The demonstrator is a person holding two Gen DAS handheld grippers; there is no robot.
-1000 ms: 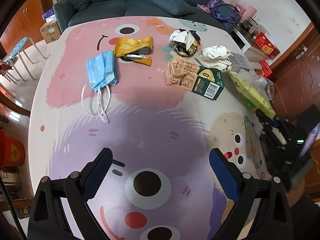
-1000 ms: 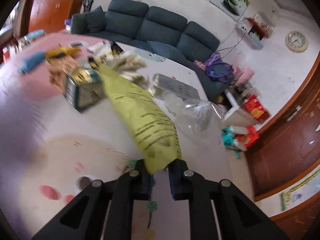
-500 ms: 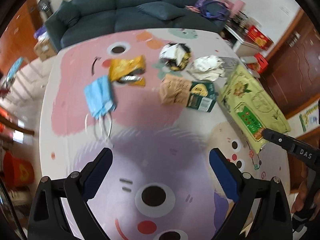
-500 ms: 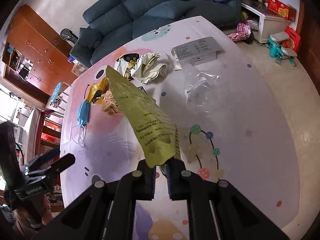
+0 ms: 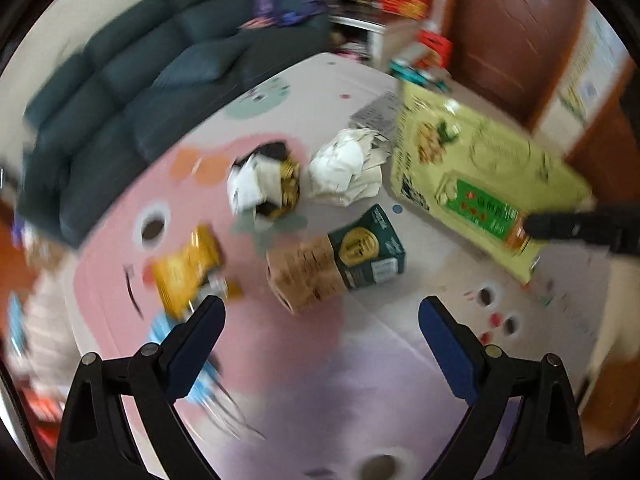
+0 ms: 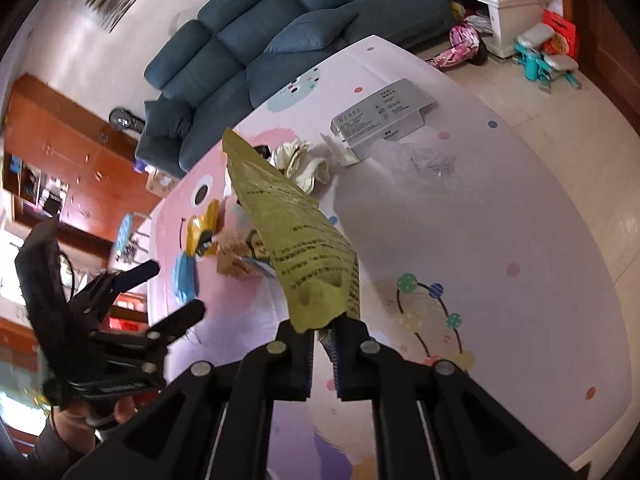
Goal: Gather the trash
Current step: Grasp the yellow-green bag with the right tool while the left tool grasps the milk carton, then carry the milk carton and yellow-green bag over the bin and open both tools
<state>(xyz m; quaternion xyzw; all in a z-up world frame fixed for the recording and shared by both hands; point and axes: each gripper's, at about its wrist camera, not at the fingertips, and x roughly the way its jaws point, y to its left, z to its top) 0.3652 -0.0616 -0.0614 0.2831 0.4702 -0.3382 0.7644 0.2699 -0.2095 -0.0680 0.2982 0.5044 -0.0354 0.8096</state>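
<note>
The right claw [image 6: 323, 330] pinches the yellow-green bag [image 6: 296, 236] by one corner, lifting it clear of the counter [image 6: 500, 248]; the left claw [image 5: 320, 332] gapes wide, empty, above the remaining litter.

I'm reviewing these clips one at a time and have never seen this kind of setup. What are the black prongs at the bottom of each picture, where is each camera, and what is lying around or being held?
No robot here: a person holds a two-finger gripper in each hand, and each gripper carries a fisheye camera looking along its fingers. The prongs are those fingers.

The left camera's picture, which is blurred, shows the left gripper open and empty above a cartoon-printed mat. On the mat lie a green and brown carton, a yellow snack wrapper, crumpled white paper, a blue face mask and a dark crumpled wrapper.

The right camera's picture shows the right gripper shut on a yellow-green bag, lifted off the mat. Further off lie a flat grey box and clear plastic. A blue sofa stands behind.
</note>
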